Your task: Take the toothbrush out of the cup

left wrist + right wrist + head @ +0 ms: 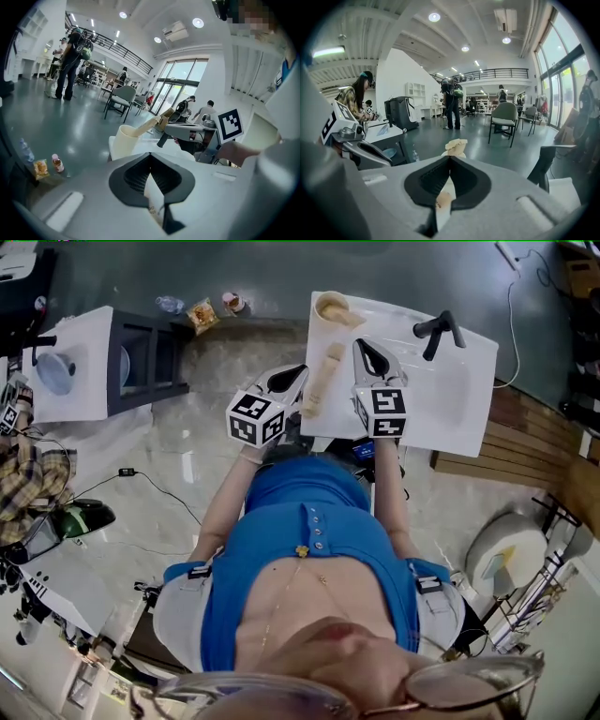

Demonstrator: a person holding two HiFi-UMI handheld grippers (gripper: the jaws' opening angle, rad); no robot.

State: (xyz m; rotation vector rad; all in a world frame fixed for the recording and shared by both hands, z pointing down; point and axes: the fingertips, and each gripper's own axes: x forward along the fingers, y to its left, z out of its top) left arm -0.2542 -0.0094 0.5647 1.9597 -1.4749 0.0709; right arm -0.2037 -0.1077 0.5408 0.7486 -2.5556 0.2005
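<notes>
Toothbrush [323,381] leaning in cup [330,307], just ahead of right tool [361,346] | left tool [302,370], right tool: both closed, empty | advice: open right tool, clamp handle, lift clear of rim.

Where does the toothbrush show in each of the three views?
Head view: the toothbrush is at upper centre, just below the cup.
Left gripper view: it is near centre, slanting up to the right out of the cup.
Right gripper view: only its pale end shows, just below centre.
Shared landmark: the white basin top.
</notes>
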